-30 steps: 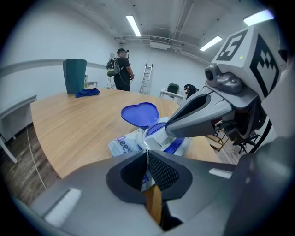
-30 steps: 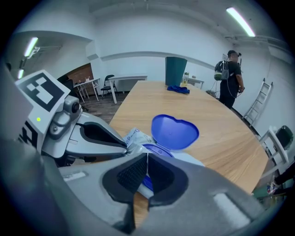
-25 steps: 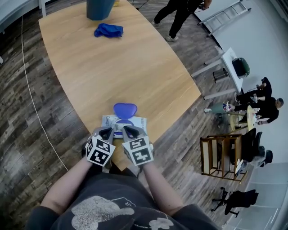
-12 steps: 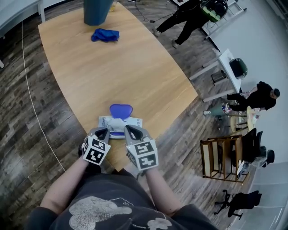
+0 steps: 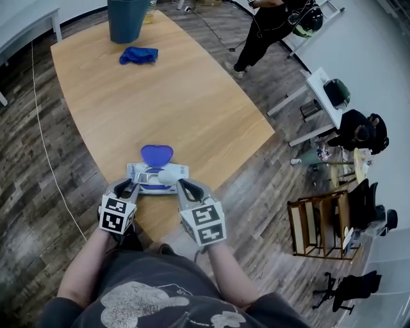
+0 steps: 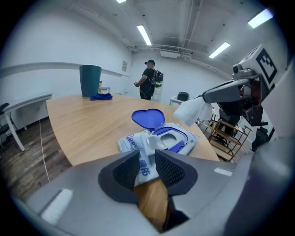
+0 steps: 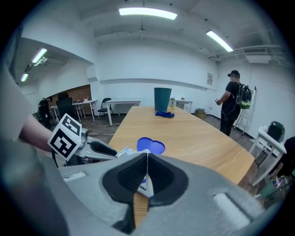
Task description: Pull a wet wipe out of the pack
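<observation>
Right gripper (image 7: pixel 146 171): jaws closed flat together, pinching a thin white sheet, the wet wipe (image 6: pixel 192 112). In the left gripper view the wipe hangs crumpled from this gripper's tip at right of centre, raised clear above the pack (image 6: pixel 182 138). Left gripper (image 6: pixel 146 168): jaws have just been opening and now stand apart. The pack's crinkled near edge shows in the gap between the pads, and neither pad presses on it. In the head view both grippers sit at lower centre of the frame, left one at the pack's left end, right one at its right end. The pack lies flat near the closest edge of the wooden tabletop (image 5: pixel 173 96), its blue heart-shaped lid (image 5: pixel 157 154) flipped open toward the far side and the oval opening exposed. At the far end of the tabletop, upper left of the head view: a blue cloth (image 5: pixel 138 55) beside a teal bin (image 5: pixel 128 19). A person (image 5: pixel 269 25) stands on the floor at the upper right.
</observation>
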Action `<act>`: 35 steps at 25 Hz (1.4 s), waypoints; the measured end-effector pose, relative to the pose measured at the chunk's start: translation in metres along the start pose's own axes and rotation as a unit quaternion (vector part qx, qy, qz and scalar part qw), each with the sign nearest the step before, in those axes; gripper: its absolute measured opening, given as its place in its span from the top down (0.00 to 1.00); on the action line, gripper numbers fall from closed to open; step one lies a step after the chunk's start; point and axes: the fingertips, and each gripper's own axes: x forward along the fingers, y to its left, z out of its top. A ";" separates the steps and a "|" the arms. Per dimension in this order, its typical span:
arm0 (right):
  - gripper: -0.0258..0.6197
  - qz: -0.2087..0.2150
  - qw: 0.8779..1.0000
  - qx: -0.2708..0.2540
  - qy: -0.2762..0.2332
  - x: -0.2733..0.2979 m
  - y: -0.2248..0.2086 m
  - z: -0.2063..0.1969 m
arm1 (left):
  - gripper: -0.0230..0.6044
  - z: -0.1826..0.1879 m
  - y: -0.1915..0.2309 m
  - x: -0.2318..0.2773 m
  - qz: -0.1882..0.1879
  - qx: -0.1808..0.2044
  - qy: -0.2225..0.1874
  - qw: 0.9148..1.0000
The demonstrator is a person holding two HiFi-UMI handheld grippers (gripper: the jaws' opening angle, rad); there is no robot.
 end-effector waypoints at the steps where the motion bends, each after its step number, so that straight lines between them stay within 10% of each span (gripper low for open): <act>1: 0.96 -0.002 1.000 0.002 -0.006 -0.005 -0.003 -0.001 | 0.75 -0.001 0.001 -0.004 0.007 -0.005 -0.004 1.000; 19: 0.96 0.059 0.990 -0.023 -0.123 -0.131 -0.022 -0.029 | 0.93 0.075 -0.112 -0.154 0.087 -0.053 -0.226 0.969; 35: 0.96 0.030 0.983 -0.022 -0.180 -0.197 -0.012 -0.029 | 0.93 0.090 -0.167 -0.212 0.063 -0.025 -0.287 0.956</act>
